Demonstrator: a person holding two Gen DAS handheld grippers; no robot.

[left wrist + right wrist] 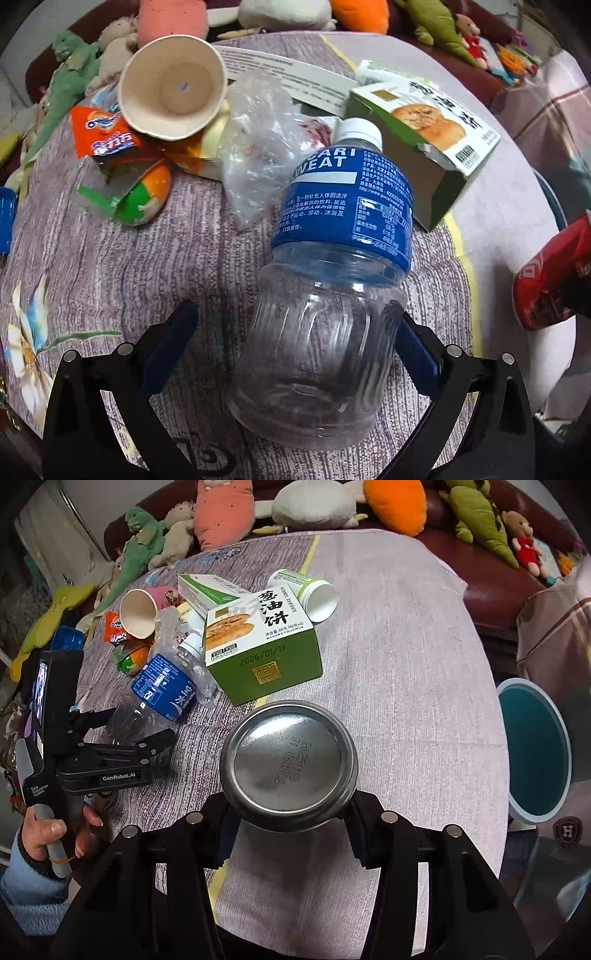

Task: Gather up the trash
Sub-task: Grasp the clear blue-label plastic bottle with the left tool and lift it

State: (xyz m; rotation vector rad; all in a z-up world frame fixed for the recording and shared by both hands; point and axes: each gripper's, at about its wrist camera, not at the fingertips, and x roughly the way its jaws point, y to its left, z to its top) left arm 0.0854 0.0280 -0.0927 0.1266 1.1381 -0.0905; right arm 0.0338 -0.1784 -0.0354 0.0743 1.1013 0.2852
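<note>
Fingers (pixel 229 834) of our right gripper (pixel 291 823) are clamping a can (pixel 288 764), its base facing us above the bench (pixel 406 664). Our left gripper (pixel 295 332) is straddling a bottle (pixel 325 295) wide, one pad touching, near the box (pixel 424 147).

Plush toys (pixel 221 513) on dark sofa (pixel 487 579), floral tablecloth (pixel 110 258)
</note>
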